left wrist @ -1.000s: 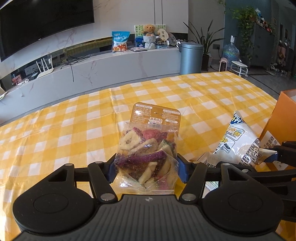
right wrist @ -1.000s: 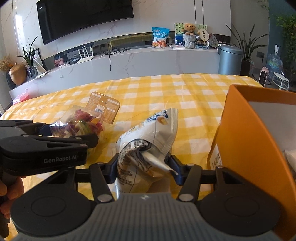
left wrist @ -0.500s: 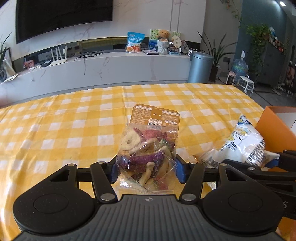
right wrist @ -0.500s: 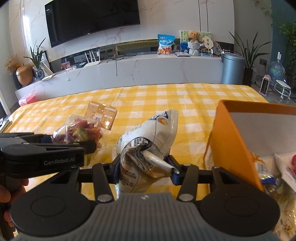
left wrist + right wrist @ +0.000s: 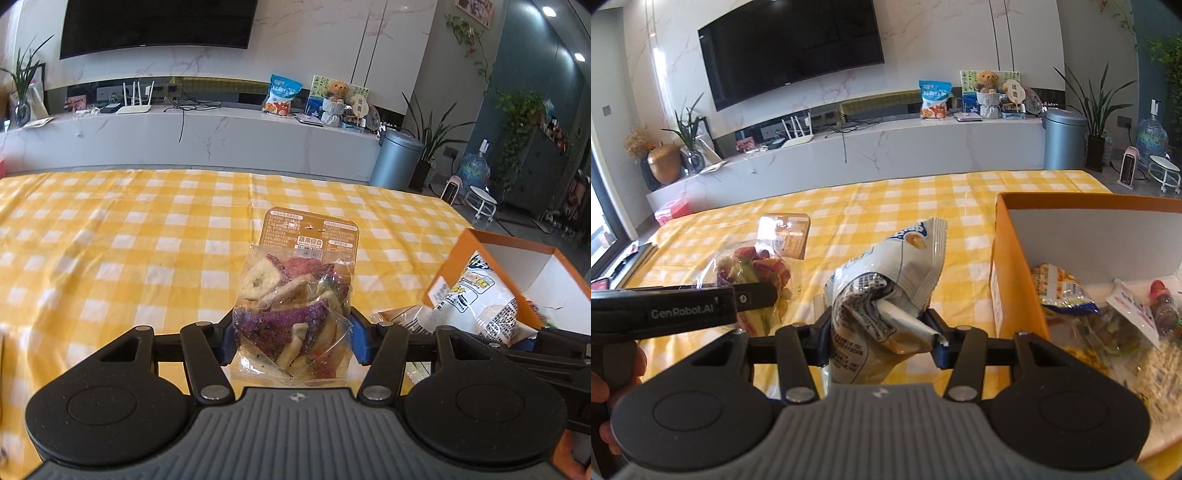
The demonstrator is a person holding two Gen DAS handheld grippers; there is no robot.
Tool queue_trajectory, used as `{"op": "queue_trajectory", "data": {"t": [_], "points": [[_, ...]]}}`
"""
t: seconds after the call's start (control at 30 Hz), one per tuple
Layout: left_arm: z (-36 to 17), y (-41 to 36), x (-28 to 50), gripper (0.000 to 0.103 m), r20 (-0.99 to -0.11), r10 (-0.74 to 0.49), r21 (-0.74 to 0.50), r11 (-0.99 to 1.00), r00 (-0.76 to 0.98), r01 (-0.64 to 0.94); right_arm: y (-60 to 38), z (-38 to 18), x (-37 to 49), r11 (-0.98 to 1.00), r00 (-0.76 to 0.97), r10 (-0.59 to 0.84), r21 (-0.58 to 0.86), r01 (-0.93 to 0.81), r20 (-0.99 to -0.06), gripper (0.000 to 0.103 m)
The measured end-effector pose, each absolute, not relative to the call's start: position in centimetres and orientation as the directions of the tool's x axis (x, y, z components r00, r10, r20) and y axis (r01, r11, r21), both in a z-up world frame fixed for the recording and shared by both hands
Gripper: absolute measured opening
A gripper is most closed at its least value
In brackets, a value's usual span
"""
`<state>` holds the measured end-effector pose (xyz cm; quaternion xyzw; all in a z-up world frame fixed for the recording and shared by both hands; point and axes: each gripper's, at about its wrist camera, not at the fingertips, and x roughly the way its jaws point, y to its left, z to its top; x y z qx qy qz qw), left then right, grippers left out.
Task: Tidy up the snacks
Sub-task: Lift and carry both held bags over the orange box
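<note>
Clear bag of mixed fruit chips (image 5: 293, 314) clamped in the left gripper (image 5: 291, 341); white crinkled snack bag (image 5: 886, 295) pinched in the right gripper (image 5: 879, 341). Both were low over the checked tablecloth (image 5: 110, 258) a second ago and are now lifted, nearer the orange box (image 5: 1008, 266), so drop-off looks next. Only the right wrist view shows inside the box: snack packets (image 5: 1067, 291) already there. The left view shows just its corner.

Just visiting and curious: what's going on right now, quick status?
Left gripper clamps the clear fruit-chip bag. Right gripper clamps the white snack bag. Orange box to the right, already holding snacks. Nothing in the way.
</note>
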<state>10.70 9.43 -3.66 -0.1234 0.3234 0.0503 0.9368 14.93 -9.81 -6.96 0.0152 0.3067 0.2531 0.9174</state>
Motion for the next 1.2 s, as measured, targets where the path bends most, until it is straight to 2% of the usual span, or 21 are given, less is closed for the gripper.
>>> {"op": "queue_trajectory", "data": {"t": [0.33,0.73,1.0,1.2], "points": [[-0.9,6.3,7.7,0.066,-0.581,-0.038,-0.212,0.971,0.813,-0.106,-13.8,-5.0,11.3,0.848,0.687,0.526,0.246,-0.469,-0.502,0.048],[2.0,0.3,9.1,0.066,-0.542,-0.187,-0.219,0.973,0.819,0.078,-21.4,-2.9,9.2,0.860,0.748,0.505,0.332,-0.389,-0.431,0.048],[3.1,-5.3,13.6,0.066,-0.536,-0.312,-0.201,0.950,0.785,0.240,-27.4,-1.5,10.3,0.914,0.826,0.392,0.271,-0.301,-0.405,0.049],[2.1,-9.2,17.4,0.066,-0.571,-0.367,-0.203,0.930,0.734,0.307,-31.8,-1.0,12.5,0.948,0.847,0.314,0.188,-0.257,-0.428,0.049]]}}
